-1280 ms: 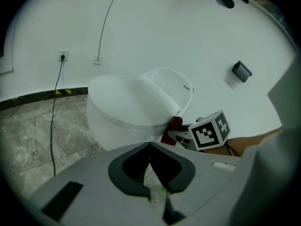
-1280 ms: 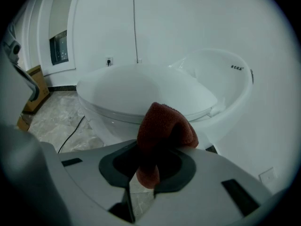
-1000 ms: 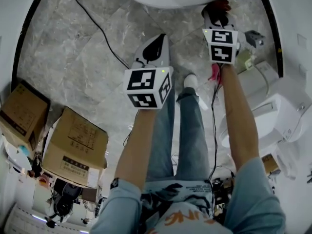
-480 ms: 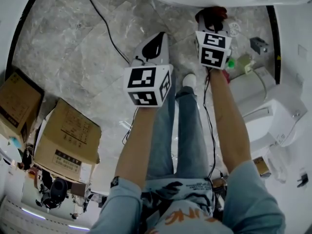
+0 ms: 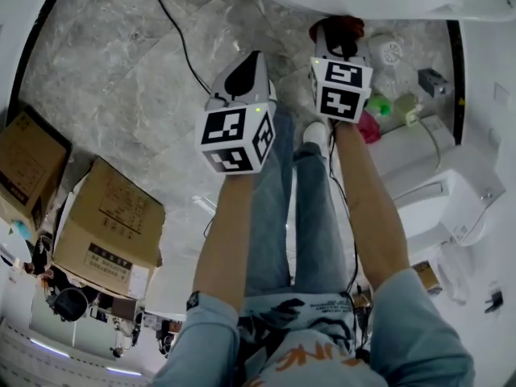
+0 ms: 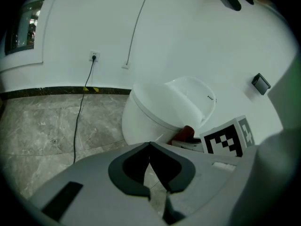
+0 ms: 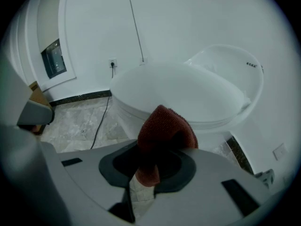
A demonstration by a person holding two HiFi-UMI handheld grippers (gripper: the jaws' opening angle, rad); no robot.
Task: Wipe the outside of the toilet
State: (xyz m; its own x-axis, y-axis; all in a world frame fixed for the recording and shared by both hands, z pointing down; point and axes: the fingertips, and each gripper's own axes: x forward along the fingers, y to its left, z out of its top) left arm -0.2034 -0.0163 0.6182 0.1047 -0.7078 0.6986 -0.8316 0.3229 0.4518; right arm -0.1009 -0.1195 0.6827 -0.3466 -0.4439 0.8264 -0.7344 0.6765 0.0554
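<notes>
The right tongs are pinching a dark red cloth, which is bunching up past their tips, just beside the outer bowl of the white toilet; whether cloth and bowl are touching cannot be told. The left tongs are hanging pressed together and holding nothing, beside the right ones, over the grey marble floor. Cardboard boxes are sitting well apart from them.

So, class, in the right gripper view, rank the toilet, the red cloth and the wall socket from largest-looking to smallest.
1. toilet, largest by far.
2. red cloth, though it sits close to the camera, which inflates it.
3. wall socket, smallest, on the far wall.
</notes>
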